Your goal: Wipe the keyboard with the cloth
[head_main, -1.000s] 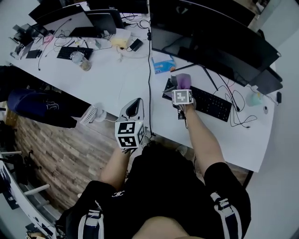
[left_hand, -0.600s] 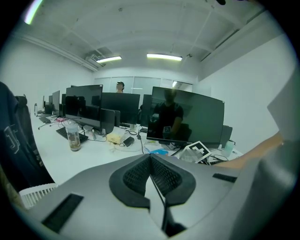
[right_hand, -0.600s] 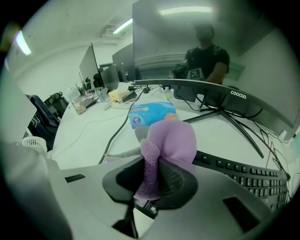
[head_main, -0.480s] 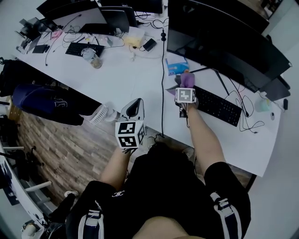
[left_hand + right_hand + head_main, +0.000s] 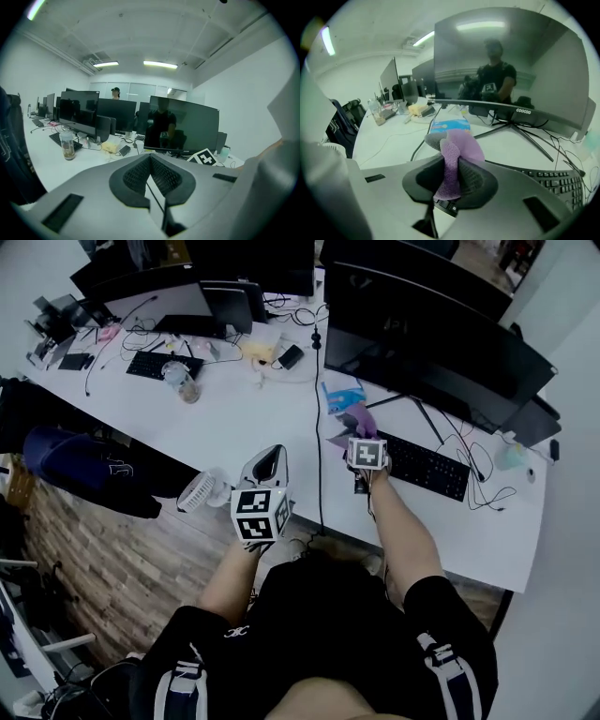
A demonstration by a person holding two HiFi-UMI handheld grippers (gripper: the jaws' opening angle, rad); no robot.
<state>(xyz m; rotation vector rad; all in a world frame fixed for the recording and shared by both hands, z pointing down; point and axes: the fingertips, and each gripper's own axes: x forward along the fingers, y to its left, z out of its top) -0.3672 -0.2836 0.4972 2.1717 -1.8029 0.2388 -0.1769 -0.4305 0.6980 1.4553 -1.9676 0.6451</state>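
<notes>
The only print I could read was the word "coocaa" on the lower bezel of the monitor (image 5: 511, 65), straight ahead of the right gripper (image 5: 450, 180) and above its jaws. A blue packet (image 5: 450, 125) lay on the desk (image 5: 393, 136) just beyond the jaw tips, but its lettering was too blurred to make out. The marker cube (image 5: 367, 453) on that gripper showed black-and-white squares only, no words.

The right jaws were clamped on the cloth (image 5: 457, 150). It was purple and fleecy, with one grey fold showing at its upper left. It was bunched into a narrow waist where the pads pinched it, fanned out above the tips, and its lower end hung down between them.

The keyboard (image 5: 555, 180) was black with pale legends too small to read. It ran off to the right of the jaws, and its near left end sat directly beneath them, a few keys showing under the hanging cloth. I could not tell whether cloth and keys touched.

The left gripper (image 5: 150, 161) was held clear of the desk edge, its ridged pads pressed together at the front with nothing between them. A jar (image 5: 68, 145) stood well to the left of its jaws, beyond them on the desk.
</notes>
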